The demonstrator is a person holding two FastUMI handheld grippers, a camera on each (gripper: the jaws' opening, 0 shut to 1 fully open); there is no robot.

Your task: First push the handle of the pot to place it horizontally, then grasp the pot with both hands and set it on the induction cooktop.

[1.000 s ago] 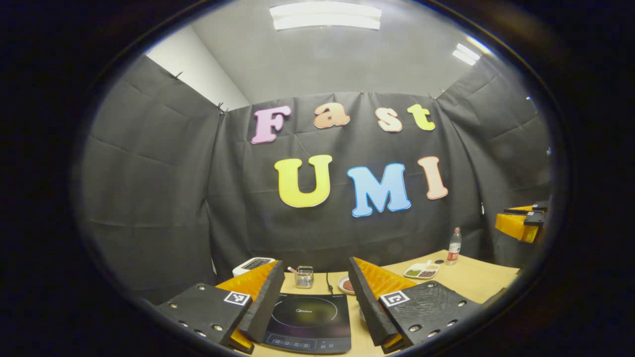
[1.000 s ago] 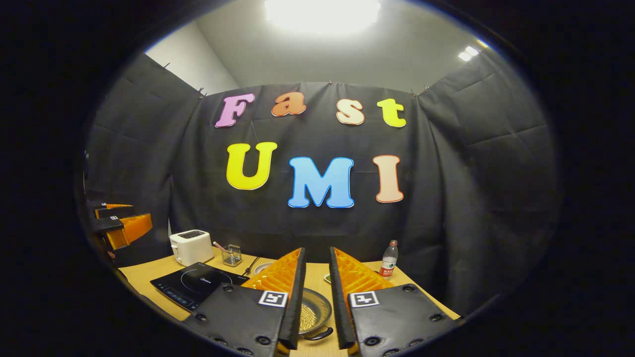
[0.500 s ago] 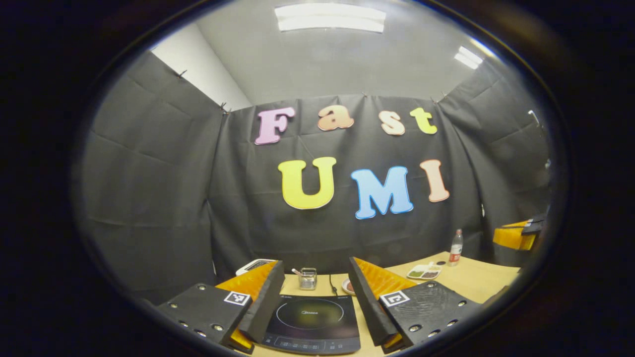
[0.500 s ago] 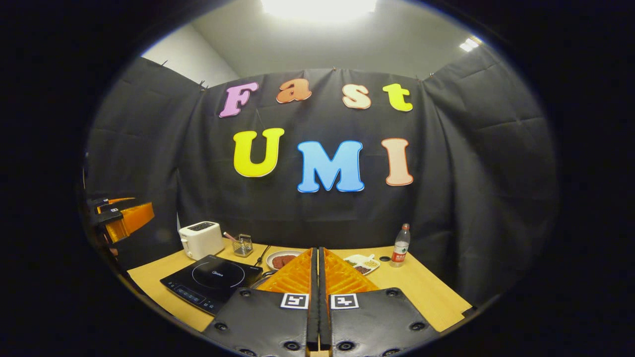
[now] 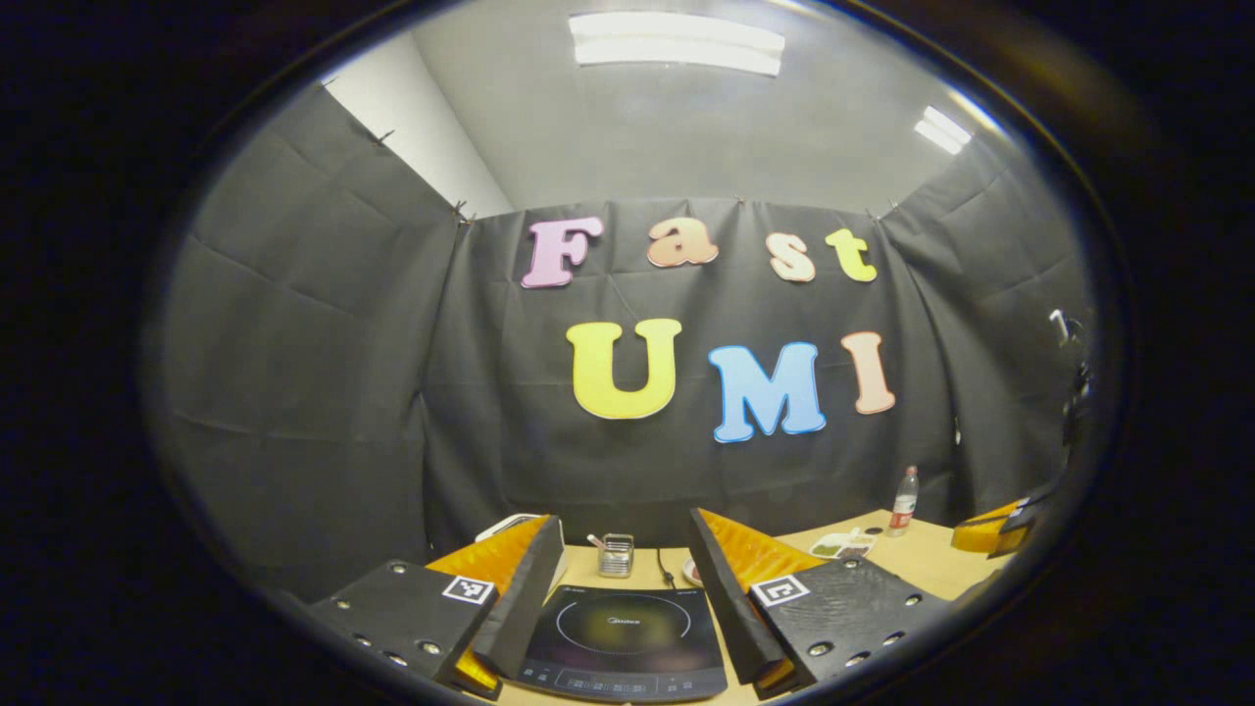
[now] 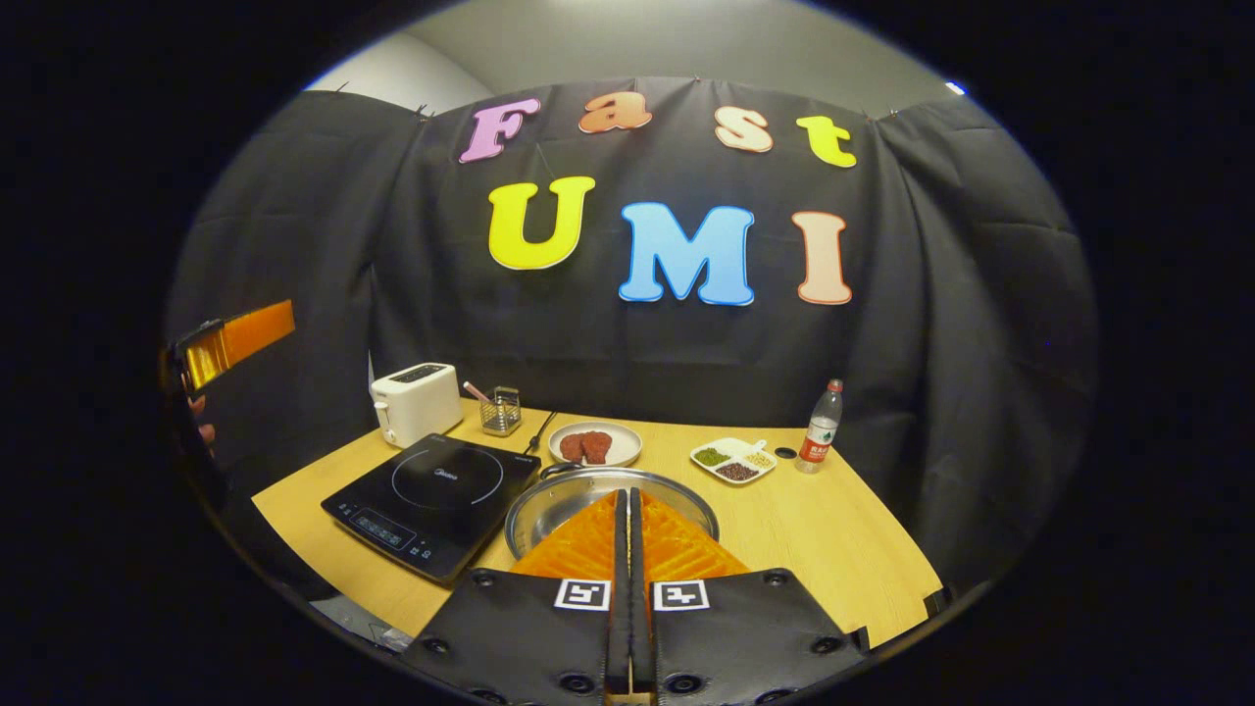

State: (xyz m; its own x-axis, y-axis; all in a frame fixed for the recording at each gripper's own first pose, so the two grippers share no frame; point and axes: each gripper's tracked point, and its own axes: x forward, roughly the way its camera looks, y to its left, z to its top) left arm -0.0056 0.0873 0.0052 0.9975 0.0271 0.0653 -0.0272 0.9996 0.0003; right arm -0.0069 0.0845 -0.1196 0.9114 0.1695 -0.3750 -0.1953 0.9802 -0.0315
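A round steel pot (image 6: 561, 495) stands on the wooden table (image 6: 833, 549), just right of the black induction cooktop (image 6: 436, 488). One dark pot handle (image 6: 557, 470) shows at its far left rim. My right gripper (image 6: 627, 493) is shut with nothing between its fingers, held above the pot's near side and hiding its inside. My left gripper (image 5: 624, 523) is open over the cooktop (image 5: 623, 632), which lies between its fingers. The left gripper (image 6: 233, 338) also appears high at the far left of the right gripper view, and the right gripper (image 5: 992, 535) at the far right of the left gripper view.
Behind the cooktop stand a white toaster (image 6: 417, 400) and a wire utensil holder (image 6: 501, 412). A plate of meat (image 6: 593, 443), a divided dish of beans (image 6: 733, 459) and a water bottle (image 6: 822, 427) sit behind the pot. A hand (image 6: 201, 420) holds the left gripper.
My right gripper has shut its fingers and its view has tipped down, so the table and pot show more. The left gripper has shifted only slightly over the cooktop.
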